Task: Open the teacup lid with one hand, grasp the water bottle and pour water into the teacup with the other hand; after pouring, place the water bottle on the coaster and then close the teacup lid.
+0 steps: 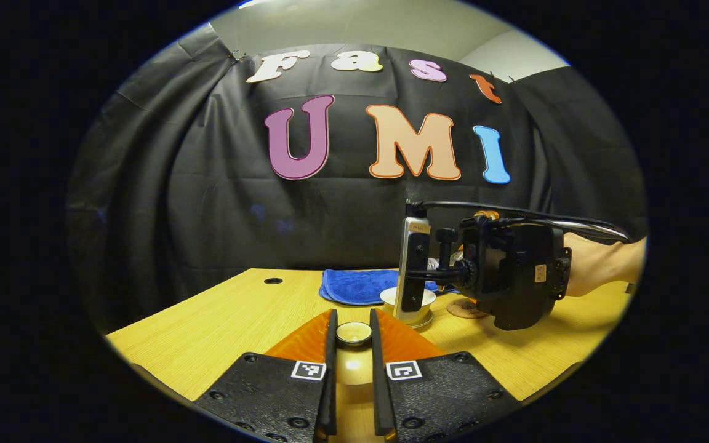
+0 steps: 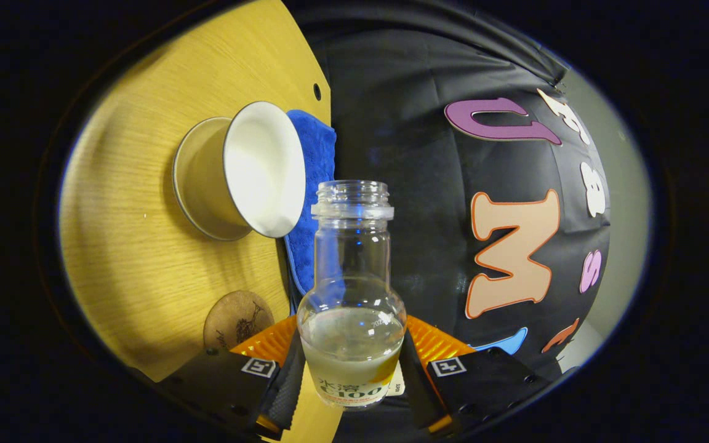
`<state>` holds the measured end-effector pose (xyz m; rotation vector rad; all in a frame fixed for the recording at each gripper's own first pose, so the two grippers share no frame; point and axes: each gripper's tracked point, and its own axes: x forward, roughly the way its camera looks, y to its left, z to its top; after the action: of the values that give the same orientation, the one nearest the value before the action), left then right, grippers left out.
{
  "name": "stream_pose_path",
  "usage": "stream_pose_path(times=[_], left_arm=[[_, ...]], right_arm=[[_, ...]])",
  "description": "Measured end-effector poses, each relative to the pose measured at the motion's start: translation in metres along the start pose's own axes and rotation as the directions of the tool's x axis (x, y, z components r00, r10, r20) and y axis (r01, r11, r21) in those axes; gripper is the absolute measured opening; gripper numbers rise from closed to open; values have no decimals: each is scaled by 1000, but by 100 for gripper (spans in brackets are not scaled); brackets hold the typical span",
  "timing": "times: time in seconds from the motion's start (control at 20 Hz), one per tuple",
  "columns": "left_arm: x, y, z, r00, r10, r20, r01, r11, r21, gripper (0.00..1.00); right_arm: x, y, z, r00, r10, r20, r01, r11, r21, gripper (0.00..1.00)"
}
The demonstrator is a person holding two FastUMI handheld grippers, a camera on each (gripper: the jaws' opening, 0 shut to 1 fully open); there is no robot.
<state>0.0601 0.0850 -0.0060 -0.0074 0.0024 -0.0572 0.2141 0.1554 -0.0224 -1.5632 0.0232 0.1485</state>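
My left gripper (image 1: 352, 335) is shut on the small round teacup lid (image 1: 353, 333), held just above the yellow table (image 1: 219, 326). Past it stands the open teacup (image 1: 431, 298) on its saucer, partly hidden by my right gripper (image 1: 415, 271), which a hand holds over the cup. In the right gripper view the scene is rolled sideways. There my right gripper (image 2: 351, 344) is shut on a clear glass water bottle (image 2: 351, 258) with no cap and some water in its lower part. The bottle's mouth lies beside the teacup (image 2: 256, 172), whose white inside is bare. I see no stream of water.
A round cork coaster (image 2: 237, 326) lies on the table near the cup, also seen as the coaster (image 1: 462, 309). A folded blue cloth (image 1: 357, 286) lies behind the cup, against the black wall. A small hole (image 1: 272, 281) marks the table's far left.
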Motion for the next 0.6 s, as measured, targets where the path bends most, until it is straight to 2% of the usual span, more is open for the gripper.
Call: stream_pose_path(times=[0.6], left_arm=[[0,0,-1,1000,0,0,0,1000,-1,21]], right_arm=[[1,0,3,1000,3,6,-2,980,-199,75]])
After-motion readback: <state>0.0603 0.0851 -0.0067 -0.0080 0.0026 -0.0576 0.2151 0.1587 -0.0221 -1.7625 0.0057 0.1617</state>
